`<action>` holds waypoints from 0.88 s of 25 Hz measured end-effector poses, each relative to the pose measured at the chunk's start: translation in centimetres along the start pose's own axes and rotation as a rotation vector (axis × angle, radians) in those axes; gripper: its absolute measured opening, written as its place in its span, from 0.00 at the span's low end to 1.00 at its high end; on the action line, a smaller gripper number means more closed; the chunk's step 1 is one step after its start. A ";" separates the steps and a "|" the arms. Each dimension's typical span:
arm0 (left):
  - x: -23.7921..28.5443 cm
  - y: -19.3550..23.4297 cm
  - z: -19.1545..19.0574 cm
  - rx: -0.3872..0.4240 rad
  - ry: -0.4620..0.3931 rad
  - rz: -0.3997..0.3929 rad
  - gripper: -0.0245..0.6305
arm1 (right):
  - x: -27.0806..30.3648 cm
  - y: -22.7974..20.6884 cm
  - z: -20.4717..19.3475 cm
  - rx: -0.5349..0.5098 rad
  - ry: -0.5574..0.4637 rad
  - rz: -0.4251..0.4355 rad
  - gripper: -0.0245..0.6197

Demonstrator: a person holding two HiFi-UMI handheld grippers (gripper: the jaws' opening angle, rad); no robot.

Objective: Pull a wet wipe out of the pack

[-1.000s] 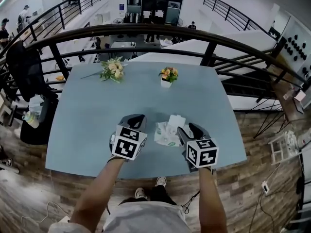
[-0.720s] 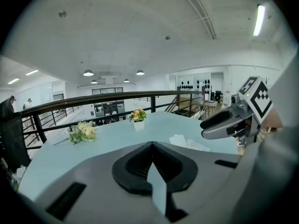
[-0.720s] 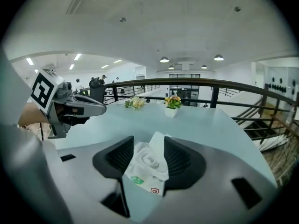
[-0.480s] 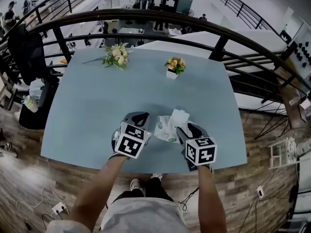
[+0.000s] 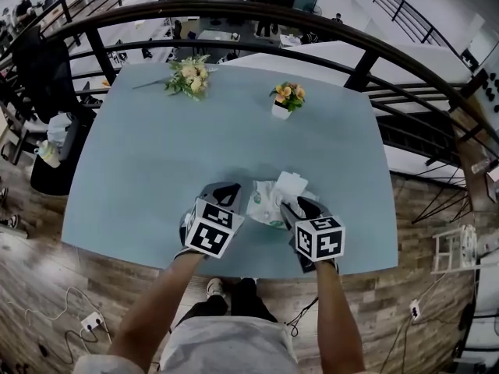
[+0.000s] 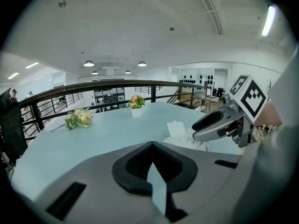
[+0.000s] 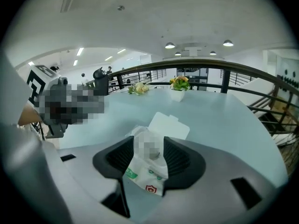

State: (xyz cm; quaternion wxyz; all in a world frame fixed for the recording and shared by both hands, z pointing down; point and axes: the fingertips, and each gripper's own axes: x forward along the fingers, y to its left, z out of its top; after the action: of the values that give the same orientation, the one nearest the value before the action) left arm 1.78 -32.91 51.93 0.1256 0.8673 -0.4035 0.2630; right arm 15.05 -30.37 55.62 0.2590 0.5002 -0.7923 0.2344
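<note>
A white wet wipe pack [image 5: 269, 202] with green print lies near the front edge of the pale blue table [image 5: 179, 146], its lid [image 5: 290, 183] flipped open. In the right gripper view the pack [image 7: 145, 171] fills the gap between the black pads, with the lid [image 7: 168, 125] standing behind. My right gripper [image 5: 299, 206] is shut on the pack's near end. Just left of the pack, my left gripper [image 5: 221, 191] rests shut with nothing in it. From the left gripper view, its jaws [image 6: 152, 161] meet, and the pack [image 6: 186, 140] and right gripper [image 6: 212, 124] are off to the right.
A loose bouquet [image 5: 187, 78] lies at the table's far left, and a small white pot of flowers [image 5: 286, 100] stands at the far middle. A dark railing [image 5: 234, 12] curves behind the table. The table's front edge [image 5: 234, 259] runs just under both grippers.
The head camera has shifted a little, so the table sits lower in view. Both grippers and the pack keep about the same places.
</note>
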 end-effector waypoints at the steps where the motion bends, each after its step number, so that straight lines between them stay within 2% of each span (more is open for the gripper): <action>1: 0.1 0.1 -0.1 0.007 0.005 0.004 0.03 | 0.3 0.0 -0.1 0.002 0.007 0.008 0.35; 10: 0.9 0.7 -0.5 -0.016 0.014 0.014 0.03 | 2.0 -0.1 -1.0 0.024 0.077 0.070 0.33; 15: 1.0 0.8 -1.4 -0.045 0.032 0.014 0.03 | 2.2 0.1 -1.2 0.078 0.086 0.113 0.30; 22: 0.8 1.2 -2.0 -0.036 0.048 0.021 0.03 | 2.4 0.6 -1.4 0.173 0.081 0.172 0.21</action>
State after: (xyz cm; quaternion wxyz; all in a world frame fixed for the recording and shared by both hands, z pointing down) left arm 0.59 -33.26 54.07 0.1482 0.8540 -0.4142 0.2777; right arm 13.90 -30.88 58.17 0.2254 0.4412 -0.7979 0.3433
